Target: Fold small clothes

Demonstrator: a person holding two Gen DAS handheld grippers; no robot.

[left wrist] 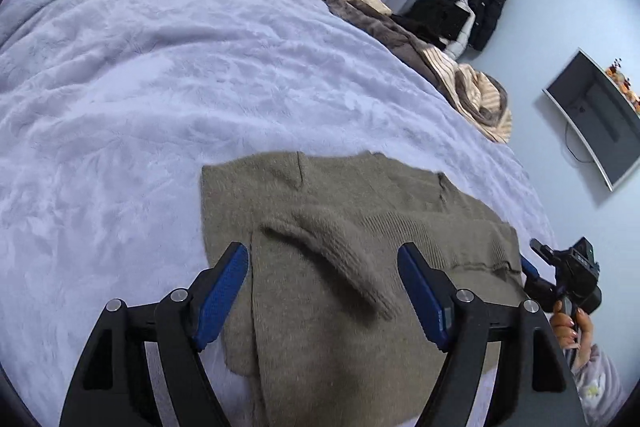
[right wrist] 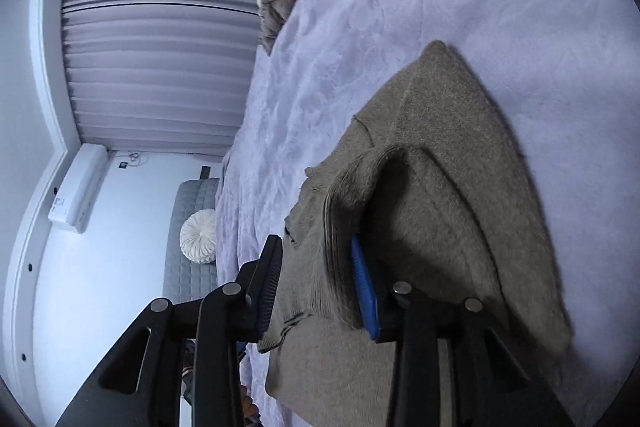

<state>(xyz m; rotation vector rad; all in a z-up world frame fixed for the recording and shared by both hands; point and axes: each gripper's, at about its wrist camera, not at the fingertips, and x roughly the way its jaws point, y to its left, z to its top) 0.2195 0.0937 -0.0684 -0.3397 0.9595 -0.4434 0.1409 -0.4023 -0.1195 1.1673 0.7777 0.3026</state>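
Note:
An olive-brown knit sweater [left wrist: 340, 235] lies partly folded on a lavender fuzzy bedspread [left wrist: 140, 87]. One sleeve [left wrist: 340, 251] lies diagonally across its body. My left gripper [left wrist: 322, 291] is open just above the sweater, its blue pads either side of the sleeve, holding nothing. The right gripper [left wrist: 560, 275] shows at the sweater's right edge in the left wrist view. In the right wrist view the sweater [right wrist: 440, 167] lies ahead, and my right gripper [right wrist: 316, 279] is open with a raised fold of sleeve [right wrist: 360, 195] between its fingers.
A heap of brown and cream striped clothes [left wrist: 452, 67] lies at the far edge of the bed. Grey curtains [right wrist: 160, 27], a dark jacket [left wrist: 476, 7] hanging on the wall, a wall monitor [left wrist: 596, 119] and a grey bench with a white round cushion [right wrist: 198, 235] surround the bed.

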